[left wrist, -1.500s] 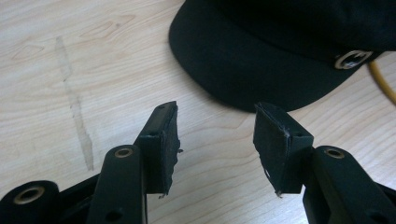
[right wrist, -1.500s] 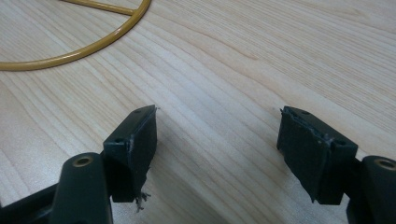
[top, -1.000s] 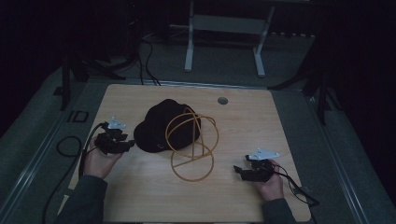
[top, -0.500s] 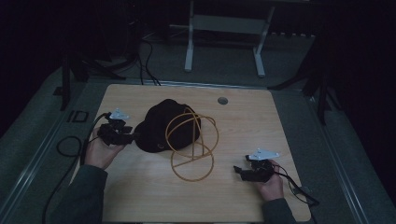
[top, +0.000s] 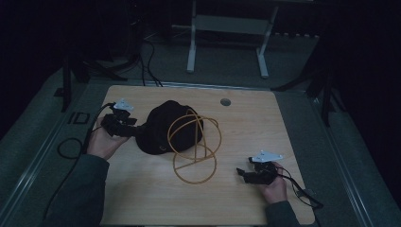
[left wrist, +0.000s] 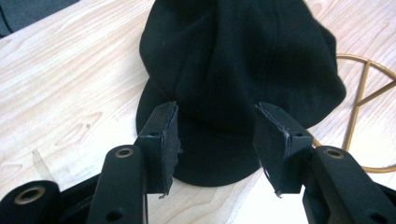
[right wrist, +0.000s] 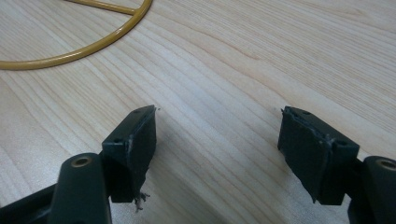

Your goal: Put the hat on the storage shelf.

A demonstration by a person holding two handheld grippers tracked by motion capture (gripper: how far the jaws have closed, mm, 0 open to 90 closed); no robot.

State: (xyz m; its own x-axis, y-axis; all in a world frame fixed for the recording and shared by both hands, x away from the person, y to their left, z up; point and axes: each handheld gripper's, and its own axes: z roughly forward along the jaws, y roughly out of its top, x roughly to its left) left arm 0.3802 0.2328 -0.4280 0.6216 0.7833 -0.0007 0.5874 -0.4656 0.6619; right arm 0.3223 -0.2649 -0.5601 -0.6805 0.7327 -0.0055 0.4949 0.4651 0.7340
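The black cap [top: 163,128] lies on the wooden bench [top: 142,189], left of the middle, with its brim turned toward the person's left side. The wire stand [top: 194,146], made of yellow rings, leans against the cap's right side and its base ring rests flat on the bench. The left hand-held gripper [top: 124,124] is at the cap's left edge. Its jaws are spread apart, one on each side of the brim, and they grasp nothing yet. I judge it is placed so because the brim is the stiff part and the easiest to pinch.

The right hand-held gripper [top: 253,172] rests low near the right front of the bench, well apart from the cap. Its jaws are also released, and it seems to be waiting.

The left gripper view shows the brim [left wrist: 212,158] lying between the two pads, which the high view is too dark and small to tell. The right gripper view shows bare wood between its jaws, and an arc of the base ring [right wrist: 74,51] beyond.
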